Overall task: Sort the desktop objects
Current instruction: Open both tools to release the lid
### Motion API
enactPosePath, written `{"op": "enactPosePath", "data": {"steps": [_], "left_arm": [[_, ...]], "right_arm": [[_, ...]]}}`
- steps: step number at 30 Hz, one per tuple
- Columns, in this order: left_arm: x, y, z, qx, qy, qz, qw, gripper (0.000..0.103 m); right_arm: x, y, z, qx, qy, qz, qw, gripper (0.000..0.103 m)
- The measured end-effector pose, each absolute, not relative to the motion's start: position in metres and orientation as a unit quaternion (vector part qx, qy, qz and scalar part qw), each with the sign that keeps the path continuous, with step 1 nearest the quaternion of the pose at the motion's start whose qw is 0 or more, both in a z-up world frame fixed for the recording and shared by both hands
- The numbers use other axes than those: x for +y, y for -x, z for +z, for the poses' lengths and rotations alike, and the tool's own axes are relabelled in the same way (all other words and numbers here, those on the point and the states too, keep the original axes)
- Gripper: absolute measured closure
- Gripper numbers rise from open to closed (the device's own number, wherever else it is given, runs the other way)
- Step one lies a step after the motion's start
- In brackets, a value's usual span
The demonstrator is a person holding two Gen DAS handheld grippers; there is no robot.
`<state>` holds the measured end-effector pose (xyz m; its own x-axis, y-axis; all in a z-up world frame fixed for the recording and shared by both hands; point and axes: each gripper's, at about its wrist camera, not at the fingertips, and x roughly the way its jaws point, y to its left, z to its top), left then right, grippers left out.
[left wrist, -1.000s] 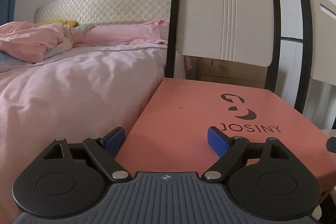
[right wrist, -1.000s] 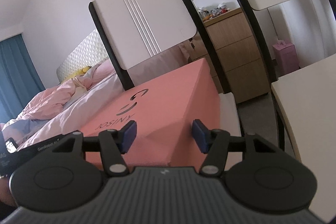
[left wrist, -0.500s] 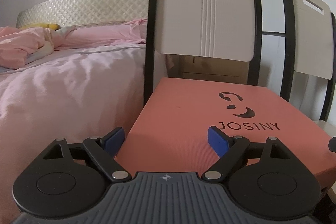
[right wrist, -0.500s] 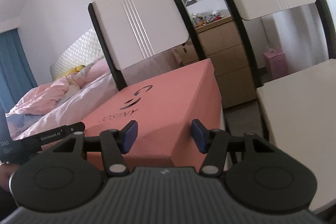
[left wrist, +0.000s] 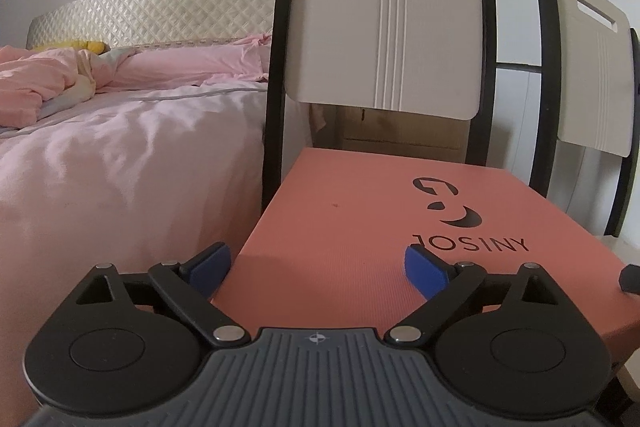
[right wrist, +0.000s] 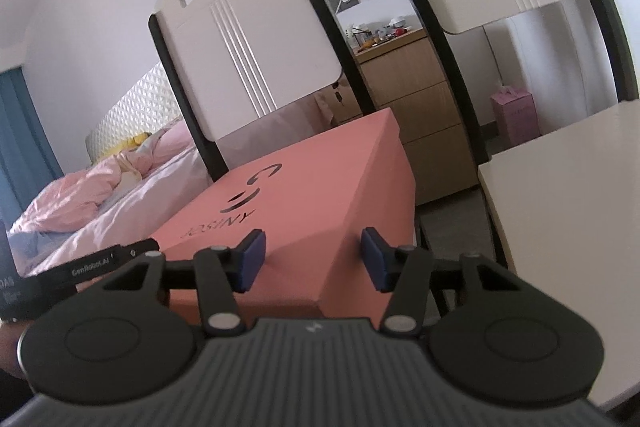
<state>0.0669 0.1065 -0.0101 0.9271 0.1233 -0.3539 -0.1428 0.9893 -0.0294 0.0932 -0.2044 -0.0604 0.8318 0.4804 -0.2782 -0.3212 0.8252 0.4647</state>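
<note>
A salmon-pink shoe box [left wrist: 360, 219] printed JOSINY lies on a chair seat beside the bed; the right wrist view shows the same box [right wrist: 288, 195] from its other near corner. My left gripper [left wrist: 316, 269] straddles the box's near left corner. Its jaws are opening, one blue pad off the left side, the other over the lid, neither pressing. My right gripper [right wrist: 312, 261] is shut on the box's near right corner, one pad on each face. A left gripper finger [right wrist: 112, 259] shows at the left of the right wrist view.
The white chair back [left wrist: 384, 39] with black posts rises right behind the box. A second chair [left wrist: 592, 67] stands to the right. A bed [left wrist: 120, 155] with pink bedding fills the left. A white tabletop [right wrist: 568, 207] is at the right and a wooden dresser [right wrist: 408, 95] stands beyond.
The left gripper's jaws have spread a little wider around the box corner. The right gripper's jaws have drawn closer together on the box. Both hands stayed near the same place.
</note>
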Motion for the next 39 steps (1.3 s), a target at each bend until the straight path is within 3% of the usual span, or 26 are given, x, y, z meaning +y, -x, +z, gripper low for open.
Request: {"op": "enactPosePath", "data": {"steps": [20,25,27,29,35,39], "left_arm": [[0.086,0.046,-0.012,0.092,0.021,0.038,0.995,0.003],[0.085,0.054,-0.012,0.075,0.008,0.045,0.996,0.000],[0.084,0.055,-0.013,0.071,0.005,0.040,0.997,0.000],[0.084,0.056,-0.013,0.067,0.003,0.037,0.997,0.000],[0.084,0.055,-0.017,0.066,0.004,0.032,0.997,0.000],[0.085,0.051,-0.019,0.070,0.007,0.032,0.997,0.000]], "right_arm": [[-0.201,-0.013,-0.048,0.094,-0.114,0.209,0.967,0.050],[-0.204,0.010,-0.049,0.077,-0.125,0.206,0.968,0.044],[-0.203,0.018,-0.049,0.067,-0.124,0.200,0.970,0.036],[-0.201,0.025,-0.049,0.057,-0.119,0.195,0.972,0.020],[-0.191,0.026,-0.052,0.061,-0.096,0.187,0.976,0.008],[-0.185,0.019,-0.054,0.067,-0.083,0.177,0.978,0.005]]}}
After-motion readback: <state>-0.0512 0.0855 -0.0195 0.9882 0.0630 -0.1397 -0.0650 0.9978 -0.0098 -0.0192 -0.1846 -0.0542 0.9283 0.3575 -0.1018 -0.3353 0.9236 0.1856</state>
